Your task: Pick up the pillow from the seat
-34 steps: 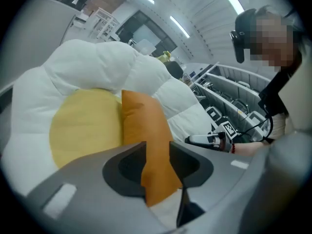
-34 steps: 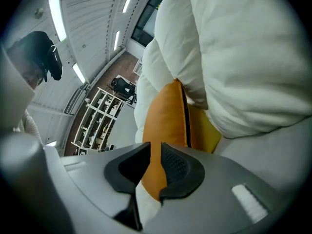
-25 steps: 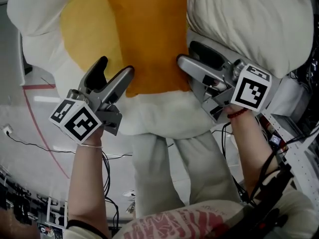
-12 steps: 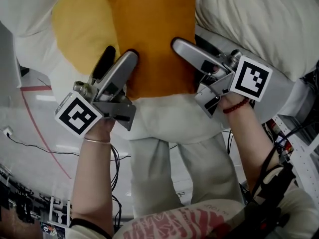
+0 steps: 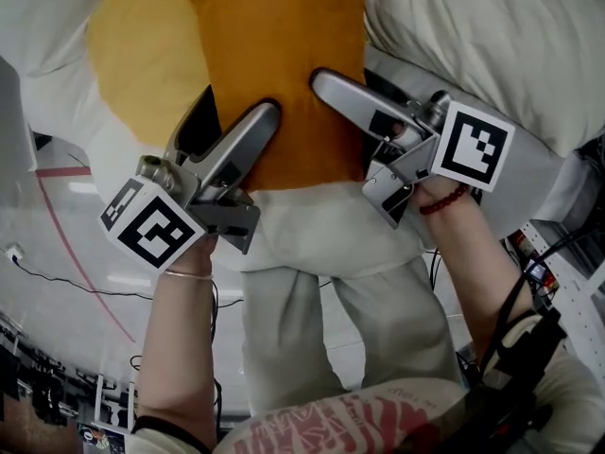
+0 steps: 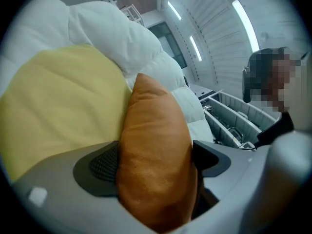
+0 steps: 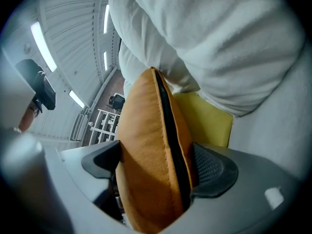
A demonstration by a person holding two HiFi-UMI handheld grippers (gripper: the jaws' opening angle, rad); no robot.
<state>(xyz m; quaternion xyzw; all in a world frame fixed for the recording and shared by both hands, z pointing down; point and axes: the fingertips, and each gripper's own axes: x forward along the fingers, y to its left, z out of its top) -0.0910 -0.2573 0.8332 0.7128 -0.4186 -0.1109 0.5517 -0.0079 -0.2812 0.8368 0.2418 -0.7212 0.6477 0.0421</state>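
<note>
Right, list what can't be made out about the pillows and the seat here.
- Orange pillow: far end cut off by the head view's top edge.
- Yellow pillow: partly hidden behind the orange one in every view.
- Seat surface: covered by the pillows everywhere.
- Left gripper and right gripper: jaws have just been closing, orange pillow between them; its bulk covers the pad faces, so grip firmness is unreadable.

Orange pillow (image 5: pixel 284 64), suede-like, plump, w/ dark zip along one edge. Lies broad face up on white seat (image 5: pixel 321 230), near edge at 6 o'clock by seat front. Overlaps yellow cushion (image 5: pixel 142 55) at 9 o'clock.
</note>
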